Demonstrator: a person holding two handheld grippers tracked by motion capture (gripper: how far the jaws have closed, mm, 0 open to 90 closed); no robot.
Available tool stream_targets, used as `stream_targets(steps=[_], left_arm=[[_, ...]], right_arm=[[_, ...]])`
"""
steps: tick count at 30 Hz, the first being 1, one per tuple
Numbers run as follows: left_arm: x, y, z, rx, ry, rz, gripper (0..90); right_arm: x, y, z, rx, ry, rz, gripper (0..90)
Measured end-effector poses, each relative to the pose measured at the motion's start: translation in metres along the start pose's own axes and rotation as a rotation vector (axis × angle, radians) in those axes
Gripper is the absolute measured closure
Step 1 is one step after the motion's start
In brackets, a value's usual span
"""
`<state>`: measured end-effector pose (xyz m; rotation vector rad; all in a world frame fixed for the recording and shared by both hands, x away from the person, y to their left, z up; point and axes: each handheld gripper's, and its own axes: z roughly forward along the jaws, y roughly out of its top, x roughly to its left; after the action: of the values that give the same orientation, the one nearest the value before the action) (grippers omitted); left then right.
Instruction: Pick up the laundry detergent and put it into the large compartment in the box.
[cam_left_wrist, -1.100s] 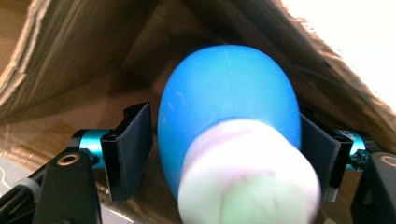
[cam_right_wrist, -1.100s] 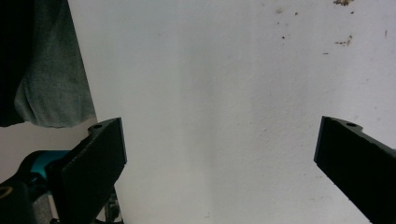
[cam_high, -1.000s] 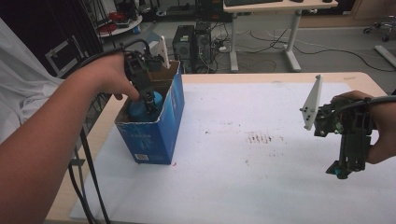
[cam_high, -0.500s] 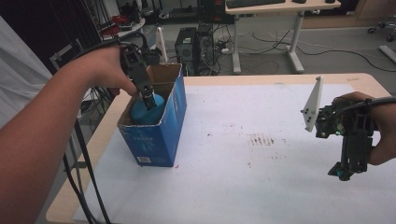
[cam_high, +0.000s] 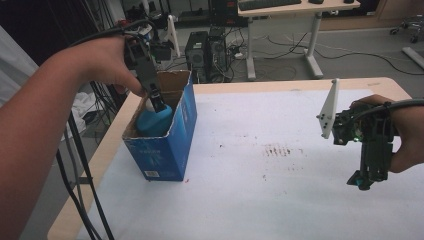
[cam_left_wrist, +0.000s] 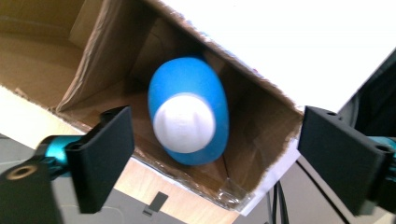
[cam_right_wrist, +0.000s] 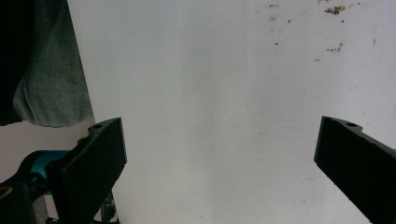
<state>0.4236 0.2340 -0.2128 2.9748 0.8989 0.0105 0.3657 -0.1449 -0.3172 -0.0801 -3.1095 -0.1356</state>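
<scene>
a rounded blue plastic bottle (cam_left_wrist: 189, 112) with a white cap sits in a blue-printed brown cardboard box (cam_high: 167, 145); the white-covered bench (cam_high: 260, 200) shows brownish specks.

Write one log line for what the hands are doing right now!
left gripper: jaws just opened, above blue bottle, not touching | blue bottle: inside cardboard box | right gripper: open, nothing held, over white table cover

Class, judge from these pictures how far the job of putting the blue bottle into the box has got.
Done: the blue bottle stands inside the cardboard box, cap up. In hand: the left tool is above the bottle; its jaws have just been opening and stand apart from the bottle, not pressing it. Left: drawing that tool clear of the box. The right tool, open, hangs over the white table cover.
</scene>
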Motion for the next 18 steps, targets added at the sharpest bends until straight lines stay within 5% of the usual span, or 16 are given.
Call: stream_targets(steps=[18], left_arm=[[-0.035,0.036,-0.009,-0.003,-0.035,0.192,1.7]], right_arm=[[0.001,0.005,-0.010,0.015,-0.006,-0.007,1.4]])
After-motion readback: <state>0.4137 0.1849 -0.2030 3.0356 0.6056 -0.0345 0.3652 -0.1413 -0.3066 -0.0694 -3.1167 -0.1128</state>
